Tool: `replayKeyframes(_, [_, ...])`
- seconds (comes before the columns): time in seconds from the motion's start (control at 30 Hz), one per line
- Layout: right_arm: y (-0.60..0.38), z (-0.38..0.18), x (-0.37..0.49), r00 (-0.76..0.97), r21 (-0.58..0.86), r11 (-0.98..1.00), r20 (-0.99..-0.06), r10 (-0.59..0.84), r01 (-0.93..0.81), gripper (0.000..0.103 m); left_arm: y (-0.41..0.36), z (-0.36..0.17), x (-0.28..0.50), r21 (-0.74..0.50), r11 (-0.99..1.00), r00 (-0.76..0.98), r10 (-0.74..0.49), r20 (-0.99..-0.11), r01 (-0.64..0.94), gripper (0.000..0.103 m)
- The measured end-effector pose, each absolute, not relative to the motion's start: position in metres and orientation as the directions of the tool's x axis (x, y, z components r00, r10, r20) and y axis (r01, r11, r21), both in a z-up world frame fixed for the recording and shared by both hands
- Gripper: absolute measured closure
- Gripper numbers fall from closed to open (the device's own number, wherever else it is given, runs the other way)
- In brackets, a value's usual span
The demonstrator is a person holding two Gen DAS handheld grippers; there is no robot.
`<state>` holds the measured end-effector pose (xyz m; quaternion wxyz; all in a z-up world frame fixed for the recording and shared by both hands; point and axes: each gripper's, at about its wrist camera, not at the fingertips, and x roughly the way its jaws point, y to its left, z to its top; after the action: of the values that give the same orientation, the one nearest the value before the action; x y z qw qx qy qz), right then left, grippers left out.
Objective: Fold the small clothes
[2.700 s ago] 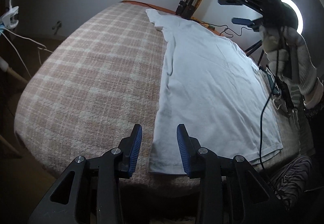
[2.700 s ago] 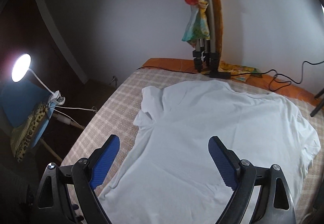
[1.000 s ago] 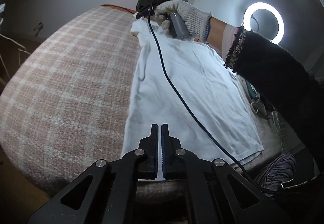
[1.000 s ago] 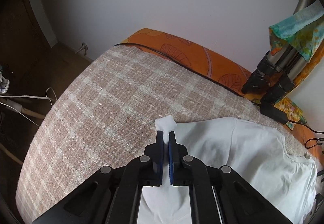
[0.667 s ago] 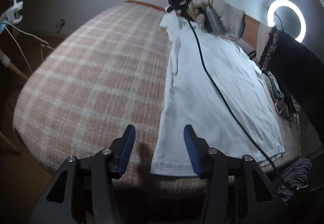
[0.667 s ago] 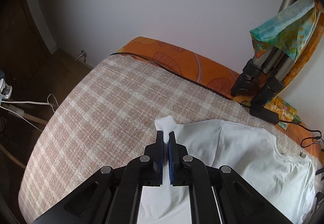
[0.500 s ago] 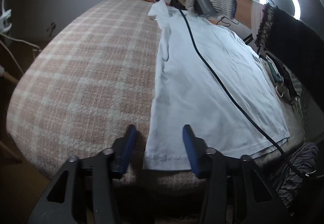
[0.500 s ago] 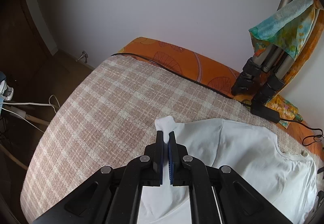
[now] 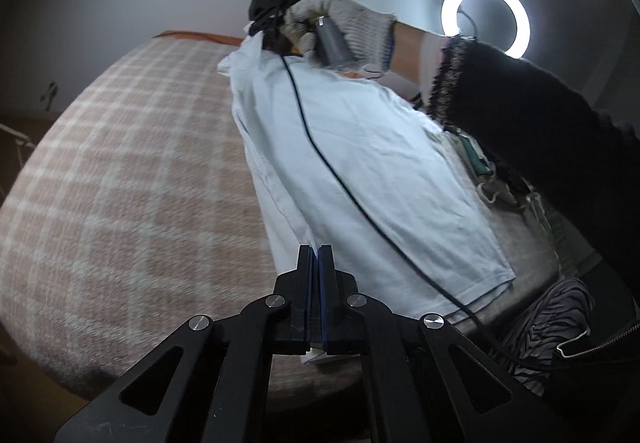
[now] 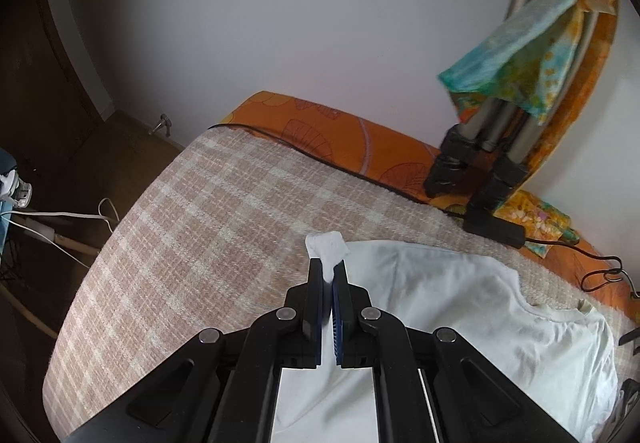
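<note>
A white T-shirt (image 9: 380, 163) lies spread on a pink checked blanket (image 9: 120, 183). My left gripper (image 9: 315, 249) is shut on the shirt's near hem at its left corner, and white cloth shows under the fingers. In the left wrist view a gloved hand (image 9: 348, 23) holds my right gripper (image 9: 256, 33) at the shirt's far left sleeve. My right gripper (image 10: 328, 271) is shut on that sleeve, and a white tuft pokes out past the fingertips. The T-shirt (image 10: 480, 323) runs off to the right, its left edge raised off the blanket (image 10: 220, 223).
A tripod (image 10: 480, 163) draped with a colourful cloth stands by the wall on an orange sheet (image 10: 340, 135). A black cable (image 9: 320, 159) crosses the shirt. A ring light (image 9: 486, 17) glows at the right. White cables (image 10: 60, 227) lie on the floor at the left.
My left gripper was open around the hem corner and has shut on it. The right gripper has risen a little with the sleeve. The shirt's left edge has lifted.
</note>
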<state>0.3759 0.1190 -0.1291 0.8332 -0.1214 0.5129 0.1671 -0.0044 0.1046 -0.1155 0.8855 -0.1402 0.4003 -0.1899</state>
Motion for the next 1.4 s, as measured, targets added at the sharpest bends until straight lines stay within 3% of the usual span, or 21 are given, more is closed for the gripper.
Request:
replayKeyframes(0.43, [0.018,-0.094,0.371,0.494,-0.046,0.942,-0.860,0.132,-0.332,0.102,0.037,-0.113,0.013,-0.380,0.836,0.527,-0.545,-0.652,0.395,0.102])
replayKeyframes(0.93, [-0.044,-0.134,0.373,0.458,-0.072,0.959,-0.887,0.063,-0.273,0.101,-0.016,-0.145,0.020,-0.338,0.808,0.413,-0.551,-0.725,0.483,0.102])
replayKeyframes(1.1, [-0.051,-0.149,0.373,0.435,-0.119,0.960,-0.901,0.003,-0.253,0.096,-0.025,-0.146,0.020,-0.327,0.794,0.393,-0.555,-0.733,0.512,0.102])
replayKeyframes(1.13, [-0.053,-0.150,0.372,0.431,-0.124,0.961,-0.902,-0.005,-0.248,0.093,-0.027,-0.148,0.019,-0.323,0.793,0.382,-0.550,-0.743,0.516,0.099])
replayKeyframes(1.2, [-0.058,-0.149,0.369,0.440,-0.140,0.962,-0.898,-0.024,-0.233,0.069,-0.030,-0.149,0.017,-0.323,0.787,0.362,-0.550,-0.752,0.525,0.084])
replayKeyframes(1.3, [-0.068,-0.140,0.363,0.453,-0.134,0.966,-0.891,-0.019,-0.223,0.071,-0.035,-0.146,0.009,-0.306,0.777,0.355,-0.549,-0.756,0.550,0.069])
replayKeyframes(1.4, [-0.080,-0.127,0.353,0.470,-0.113,0.971,-0.883,-0.002,-0.209,0.069,-0.035,-0.142,0.002,-0.305,0.767,0.358,-0.561,-0.746,0.564,0.068])
